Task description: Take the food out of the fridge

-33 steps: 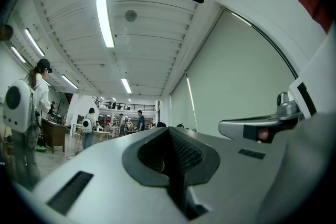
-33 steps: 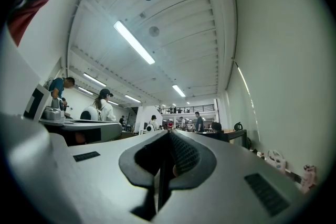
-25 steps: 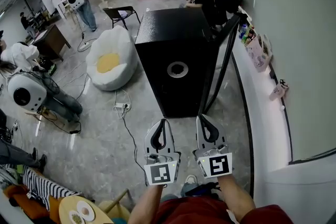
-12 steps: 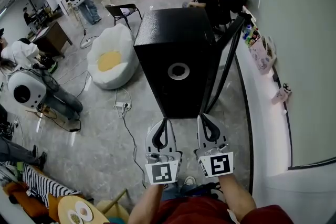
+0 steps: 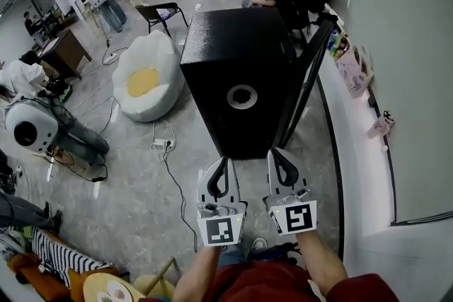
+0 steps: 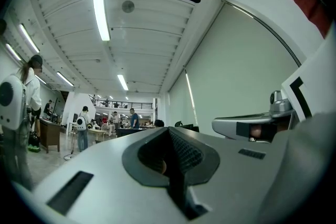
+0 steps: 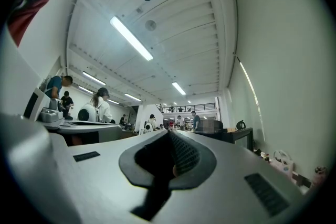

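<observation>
Head view: left gripper (image 5: 221,165) and right gripper (image 5: 277,155) hang short of the black fridge (image 5: 233,46), fingers (image 6: 189,157) clenched, empty. Door (image 5: 306,78) looks open; food unseen. Step round to the opening and release the fingers before reaching.

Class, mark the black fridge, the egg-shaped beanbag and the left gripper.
black fridge (image 5: 233,39): head view, on its top panel.
egg-shaped beanbag (image 5: 144,81): head view, on its yellow centre.
left gripper (image 5: 224,162): head view, at its closed fingertips.
</observation>
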Demonstrator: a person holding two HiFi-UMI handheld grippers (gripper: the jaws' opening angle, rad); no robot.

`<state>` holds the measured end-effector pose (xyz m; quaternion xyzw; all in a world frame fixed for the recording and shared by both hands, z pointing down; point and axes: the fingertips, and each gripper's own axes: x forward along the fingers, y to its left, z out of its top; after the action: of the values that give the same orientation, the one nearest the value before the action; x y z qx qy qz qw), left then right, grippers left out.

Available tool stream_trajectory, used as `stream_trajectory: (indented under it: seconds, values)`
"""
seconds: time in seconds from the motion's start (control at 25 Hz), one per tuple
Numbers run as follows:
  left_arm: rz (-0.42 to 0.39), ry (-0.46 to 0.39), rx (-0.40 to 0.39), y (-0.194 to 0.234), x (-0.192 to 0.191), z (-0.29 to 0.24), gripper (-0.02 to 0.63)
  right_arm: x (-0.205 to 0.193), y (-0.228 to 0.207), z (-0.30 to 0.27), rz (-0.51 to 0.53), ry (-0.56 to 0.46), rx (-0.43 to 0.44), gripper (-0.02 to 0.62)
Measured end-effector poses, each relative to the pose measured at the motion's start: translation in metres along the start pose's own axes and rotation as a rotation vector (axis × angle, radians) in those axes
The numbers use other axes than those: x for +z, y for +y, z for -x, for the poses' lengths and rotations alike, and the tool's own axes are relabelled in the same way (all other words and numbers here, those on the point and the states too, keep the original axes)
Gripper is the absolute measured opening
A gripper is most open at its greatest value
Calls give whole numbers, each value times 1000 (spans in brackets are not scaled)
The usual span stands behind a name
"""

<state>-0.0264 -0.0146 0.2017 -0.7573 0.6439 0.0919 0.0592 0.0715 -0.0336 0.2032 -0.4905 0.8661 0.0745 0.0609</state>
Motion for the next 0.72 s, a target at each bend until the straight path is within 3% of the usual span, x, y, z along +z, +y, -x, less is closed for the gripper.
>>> stream_trajectory:
  seconds: [0.72]
  values:
    - [47,14,-46,84,-24,-53,12,-32,36,-83,31,56,-42,21]
